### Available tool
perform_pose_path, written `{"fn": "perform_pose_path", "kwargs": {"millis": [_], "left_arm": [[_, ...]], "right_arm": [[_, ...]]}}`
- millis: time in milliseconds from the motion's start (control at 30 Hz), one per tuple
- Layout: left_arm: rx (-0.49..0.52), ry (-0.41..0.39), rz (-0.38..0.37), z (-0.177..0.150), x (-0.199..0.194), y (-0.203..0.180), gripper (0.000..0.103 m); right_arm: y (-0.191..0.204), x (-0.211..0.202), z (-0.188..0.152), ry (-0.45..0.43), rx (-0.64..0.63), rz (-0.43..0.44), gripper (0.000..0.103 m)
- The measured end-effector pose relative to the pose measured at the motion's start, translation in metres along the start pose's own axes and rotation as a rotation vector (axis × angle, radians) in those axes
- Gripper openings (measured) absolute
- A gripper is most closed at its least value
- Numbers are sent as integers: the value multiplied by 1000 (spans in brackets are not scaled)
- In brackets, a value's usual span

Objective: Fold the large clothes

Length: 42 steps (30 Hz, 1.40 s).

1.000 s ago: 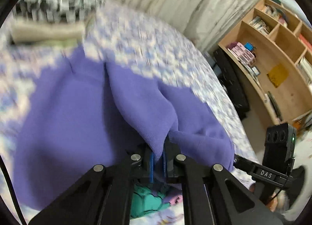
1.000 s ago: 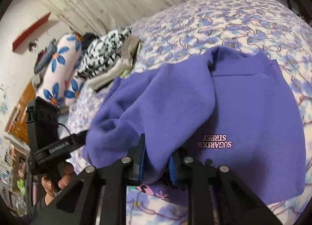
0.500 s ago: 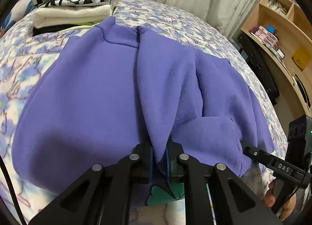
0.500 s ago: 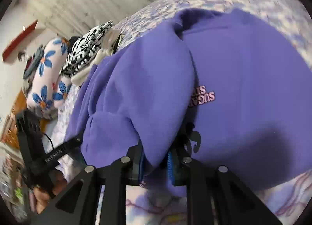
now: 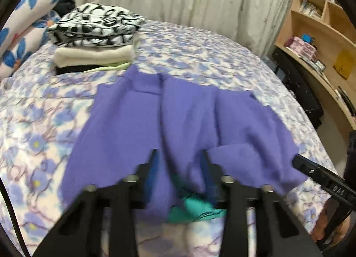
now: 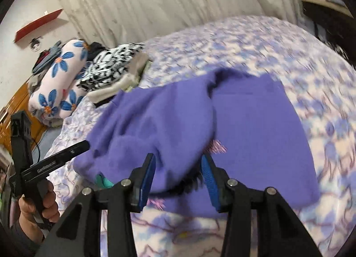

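Now your left gripper (image 5: 179, 161) has its jaws opening, a fold of the purple sweatshirt (image 5: 124, 128) lying loose between the blue pads without being pinched. Your right gripper (image 6: 178, 165) is opening too, and the folded-over sleeve sits slack in its gap. That sweatshirt lies spread on the floral bedspread (image 5: 40, 110), collar toward the stack of folded clothes (image 5: 93, 41), with something teal (image 5: 195, 209) peeking from under its near hem.

Bare bedspread (image 5: 200, 54) is lying open beyond the purple sweatshirt (image 5: 124, 128) and to its sides. A stack of folded clothes (image 5: 93, 41) and flowered pillows (image 6: 57, 79) are blocking the far left corner.
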<state>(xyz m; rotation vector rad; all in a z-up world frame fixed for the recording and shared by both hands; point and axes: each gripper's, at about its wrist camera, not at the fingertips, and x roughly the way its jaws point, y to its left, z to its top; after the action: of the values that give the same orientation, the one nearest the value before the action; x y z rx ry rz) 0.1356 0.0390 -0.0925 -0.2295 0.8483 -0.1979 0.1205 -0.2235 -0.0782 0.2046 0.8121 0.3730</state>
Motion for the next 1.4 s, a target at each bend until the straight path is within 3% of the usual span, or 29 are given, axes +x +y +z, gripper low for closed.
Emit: {"fn": "perform_pose_path", "kwargs": {"millis": [67, 133, 233, 300, 400, 433, 500, 700, 900, 967, 1033, 1400], "left_arm": [[0, 3, -47, 10, 10, -9, 18], [1, 11, -63, 15, 20, -16, 13], [10, 26, -80, 19, 40, -30, 12], [29, 49, -44, 18, 55, -33, 12], [40, 95, 69, 9, 77, -28, 11], [32, 99, 88, 7, 81, -23, 11], [14, 89, 56, 2, 81, -15, 11], [11, 79, 57, 1, 74, -16, 12], [31, 71, 83, 5, 56, -21, 22], [27, 70, 81, 6, 43, -22, 34], [15, 61, 70, 7, 29, -23, 52], [-7, -24, 134, 6, -67, -27, 69]], "right_arm": [[10, 11, 8, -18, -26, 21, 38], [17, 30, 17, -8, -40, 47, 27], [21, 57, 22, 24, -36, 72, 20], [16, 75, 21, 48, -33, 34, 18], [-7, 95, 15, 94, -31, -134, 0], [-20, 95, 12, 97, -9, -121, 0], [-30, 90, 9, 97, 13, -107, 0], [-28, 81, 8, 90, 24, -127, 0], [-22, 65, 11, 98, 43, -117, 0], [-19, 56, 11, 94, 54, -116, 2], [-15, 46, 10, 89, 61, -115, 2], [26, -20, 5, 49, 49, -77, 2]]}}
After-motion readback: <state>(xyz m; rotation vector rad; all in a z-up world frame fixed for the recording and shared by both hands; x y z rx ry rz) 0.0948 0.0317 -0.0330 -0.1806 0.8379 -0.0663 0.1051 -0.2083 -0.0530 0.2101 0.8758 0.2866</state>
